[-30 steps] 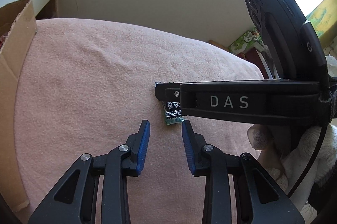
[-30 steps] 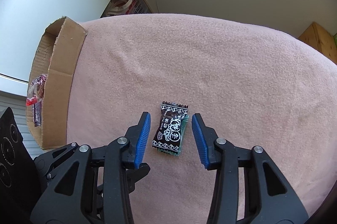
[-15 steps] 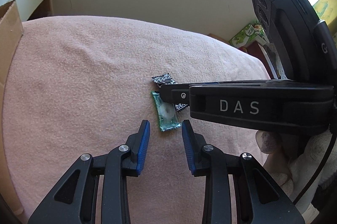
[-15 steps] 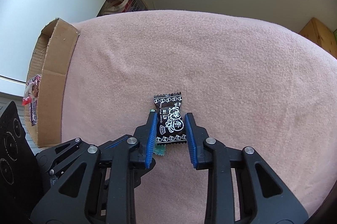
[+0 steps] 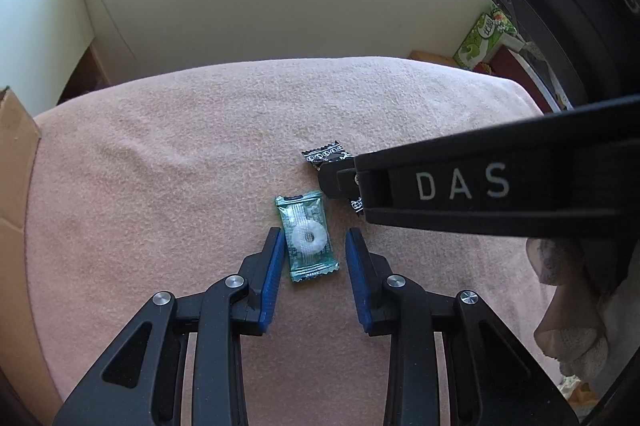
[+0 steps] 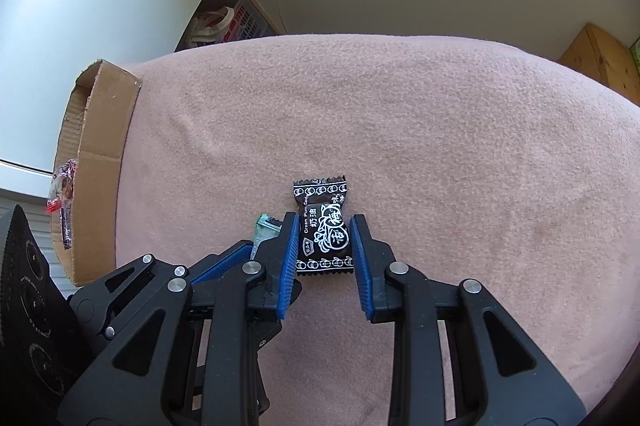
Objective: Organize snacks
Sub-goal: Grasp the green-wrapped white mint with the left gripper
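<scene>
The pink blanket [image 6: 400, 114] lies bare across its far and right parts, open to either gripper. On the far left edge a cardboard box [image 6: 100, 146] stands as a wall. In the middle, the green candy [image 5: 307, 238] and the black candy [image 6: 322, 226] lie just beside each other. The right gripper [image 6: 325, 246] clamps the black one, and its body crosses just right of the left gripper [image 5: 315, 254], narrowing that side.

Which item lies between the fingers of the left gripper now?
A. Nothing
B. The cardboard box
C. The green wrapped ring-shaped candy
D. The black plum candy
C: in the left wrist view the green wrapped candy lies on the pink cloth between the open left gripper fingers.
</scene>
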Motion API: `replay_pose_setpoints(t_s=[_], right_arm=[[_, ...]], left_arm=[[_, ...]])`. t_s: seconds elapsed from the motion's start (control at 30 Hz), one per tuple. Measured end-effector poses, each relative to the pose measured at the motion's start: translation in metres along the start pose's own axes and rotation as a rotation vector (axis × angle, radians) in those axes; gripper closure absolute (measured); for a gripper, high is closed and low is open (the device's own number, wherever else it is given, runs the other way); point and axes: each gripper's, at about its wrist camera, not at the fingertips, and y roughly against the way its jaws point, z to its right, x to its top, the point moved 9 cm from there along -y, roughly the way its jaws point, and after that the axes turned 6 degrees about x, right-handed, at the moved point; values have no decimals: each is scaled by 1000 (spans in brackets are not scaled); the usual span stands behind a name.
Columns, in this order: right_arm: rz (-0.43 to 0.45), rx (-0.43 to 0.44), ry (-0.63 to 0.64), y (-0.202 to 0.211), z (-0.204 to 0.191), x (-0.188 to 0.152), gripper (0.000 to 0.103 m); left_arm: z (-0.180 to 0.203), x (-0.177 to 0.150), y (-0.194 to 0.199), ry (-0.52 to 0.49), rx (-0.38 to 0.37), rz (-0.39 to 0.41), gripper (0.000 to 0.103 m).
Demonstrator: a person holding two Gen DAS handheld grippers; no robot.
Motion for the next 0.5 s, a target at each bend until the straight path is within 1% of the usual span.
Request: replay_pose_setpoints(t_s=[0.07, 0.1, 0.2, 0.33, 0.5], right_arm=[[7, -4, -2, 3, 3, -1, 76], [11, -7, -3, 4, 6, -1, 76], [26, 8, -9, 7, 11, -4, 76], [43, 16, -10, 12, 16, -10, 76], [62, -15, 25, 15, 14, -16, 76]], left_arm=[[3, 0, -3, -43, 43, 18, 79], [3, 0, -3, -57, 52, 28, 81], [3, -1, -3, -74, 38, 41, 81], [-9, -2, 1, -6, -7, 37, 82], [-25, -5, 7, 86, -40, 33, 82]])
